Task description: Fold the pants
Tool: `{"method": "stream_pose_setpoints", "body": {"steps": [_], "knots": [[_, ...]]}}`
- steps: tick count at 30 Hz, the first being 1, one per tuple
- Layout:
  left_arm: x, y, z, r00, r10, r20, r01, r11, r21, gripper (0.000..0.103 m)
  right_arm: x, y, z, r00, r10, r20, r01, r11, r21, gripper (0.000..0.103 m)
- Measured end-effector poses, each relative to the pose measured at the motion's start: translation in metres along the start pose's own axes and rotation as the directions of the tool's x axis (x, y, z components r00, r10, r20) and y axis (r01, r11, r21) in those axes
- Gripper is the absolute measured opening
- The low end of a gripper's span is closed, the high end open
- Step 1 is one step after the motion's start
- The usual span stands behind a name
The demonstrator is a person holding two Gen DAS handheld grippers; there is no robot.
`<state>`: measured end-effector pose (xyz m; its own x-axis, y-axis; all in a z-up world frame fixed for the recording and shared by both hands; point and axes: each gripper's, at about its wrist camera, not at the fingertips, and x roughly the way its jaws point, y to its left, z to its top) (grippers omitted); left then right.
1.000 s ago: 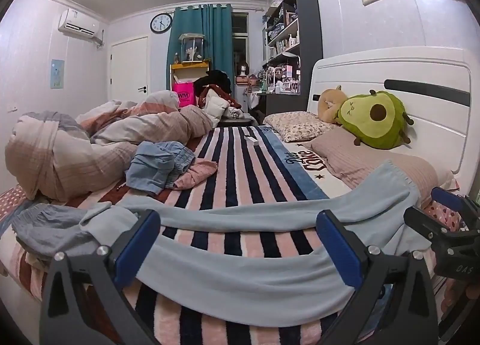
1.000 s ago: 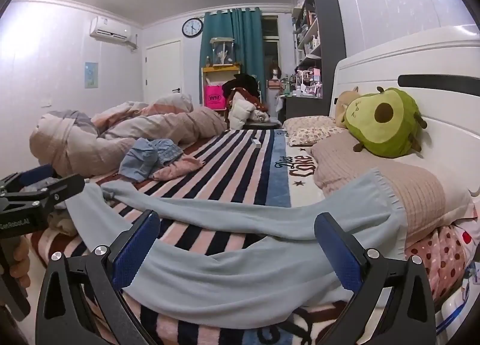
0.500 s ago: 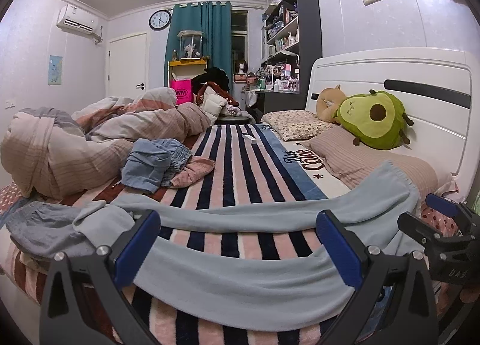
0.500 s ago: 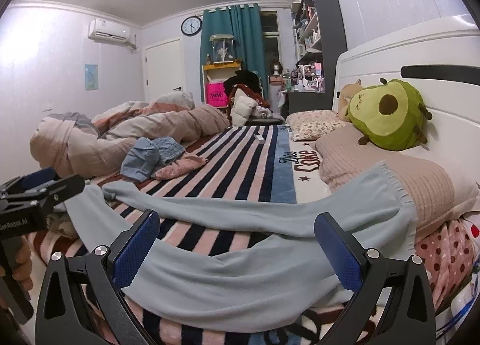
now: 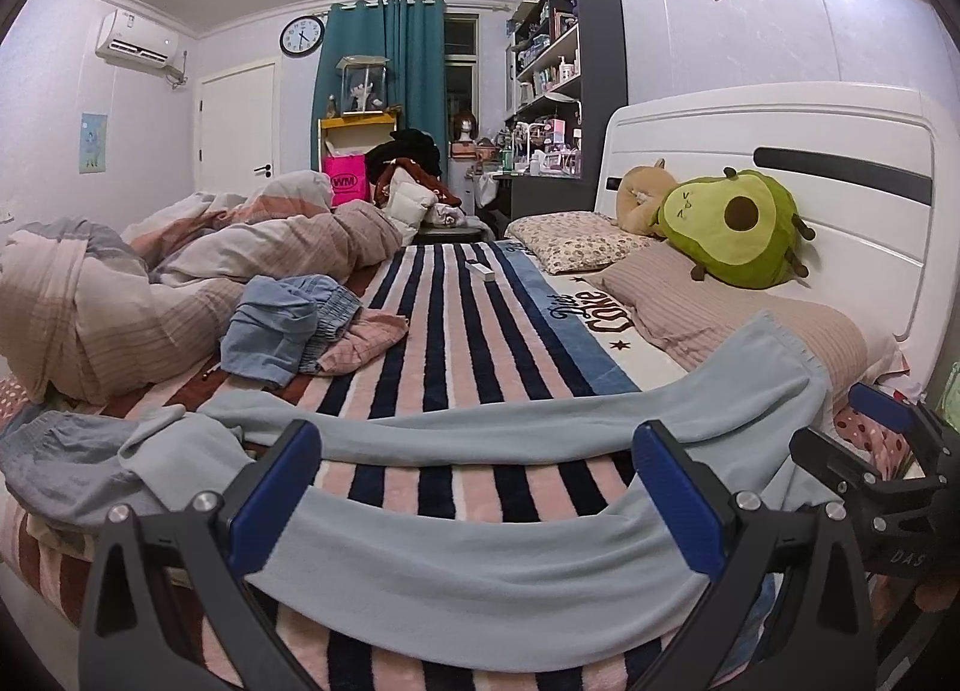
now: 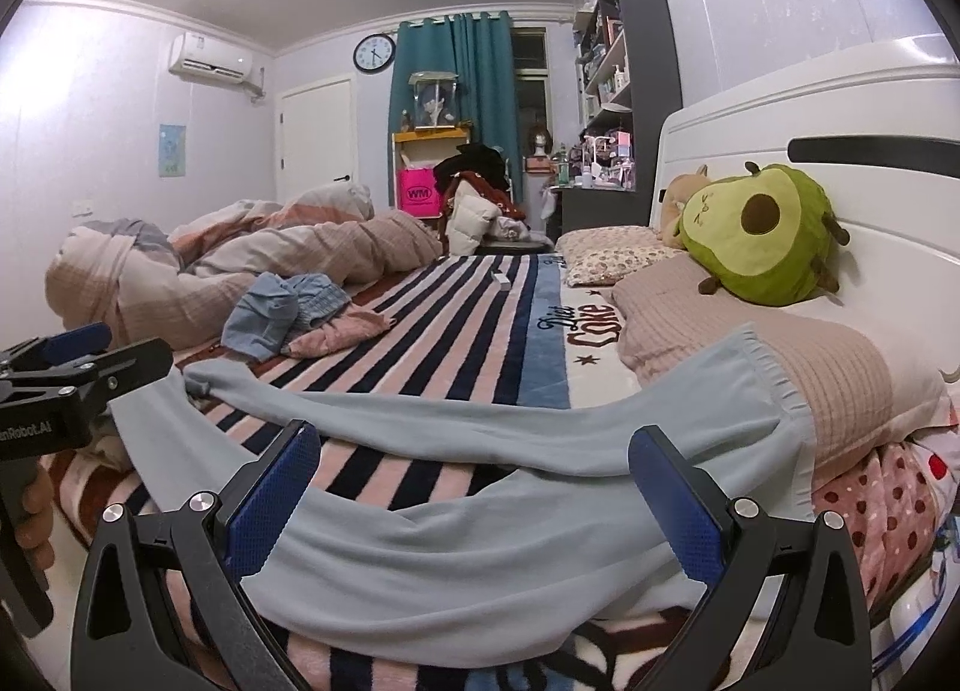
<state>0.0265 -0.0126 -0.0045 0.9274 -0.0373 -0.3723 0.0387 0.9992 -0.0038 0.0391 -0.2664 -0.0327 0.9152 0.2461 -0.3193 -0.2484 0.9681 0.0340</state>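
Light blue pants (image 5: 492,577) lie spread across the near edge of the striped blanket (image 5: 474,343), waistband up on the beige pillow at right (image 5: 780,367), legs running left. They show in the right wrist view too (image 6: 480,565). My left gripper (image 5: 477,493) is open and empty, its blue pads just above the near pant leg. My right gripper (image 6: 474,493) is open and empty over the same leg nearer the waistband. Each gripper shows at the side of the other's view: the right one (image 5: 882,451) and the left one (image 6: 78,361).
A rumpled duvet (image 5: 180,271) and a heap of denim and pink clothes (image 5: 294,331) lie at left. An avocado plush (image 5: 732,235) and pillows (image 5: 576,241) sit against the white headboard (image 5: 840,150). A small white box (image 5: 480,269) lies mid-bed. Shelves stand beyond.
Both views have shifted slightly, and the grippers have moved a little over the pants. Both stay open; the pants have not moved.
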Motion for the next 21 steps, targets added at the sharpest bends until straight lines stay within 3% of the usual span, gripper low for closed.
{"method": "stream_pose_setpoints", "body": {"steps": [21], "knots": [[-0.006, 0.004, -0.008, 1.0, 0.005, 0.0, -0.005, 1.0, -0.017, 0.102, -0.004, 0.015, -0.002, 1.0, 0.026, 0.014, -0.026, 1.0, 0.005, 0.103]]}}
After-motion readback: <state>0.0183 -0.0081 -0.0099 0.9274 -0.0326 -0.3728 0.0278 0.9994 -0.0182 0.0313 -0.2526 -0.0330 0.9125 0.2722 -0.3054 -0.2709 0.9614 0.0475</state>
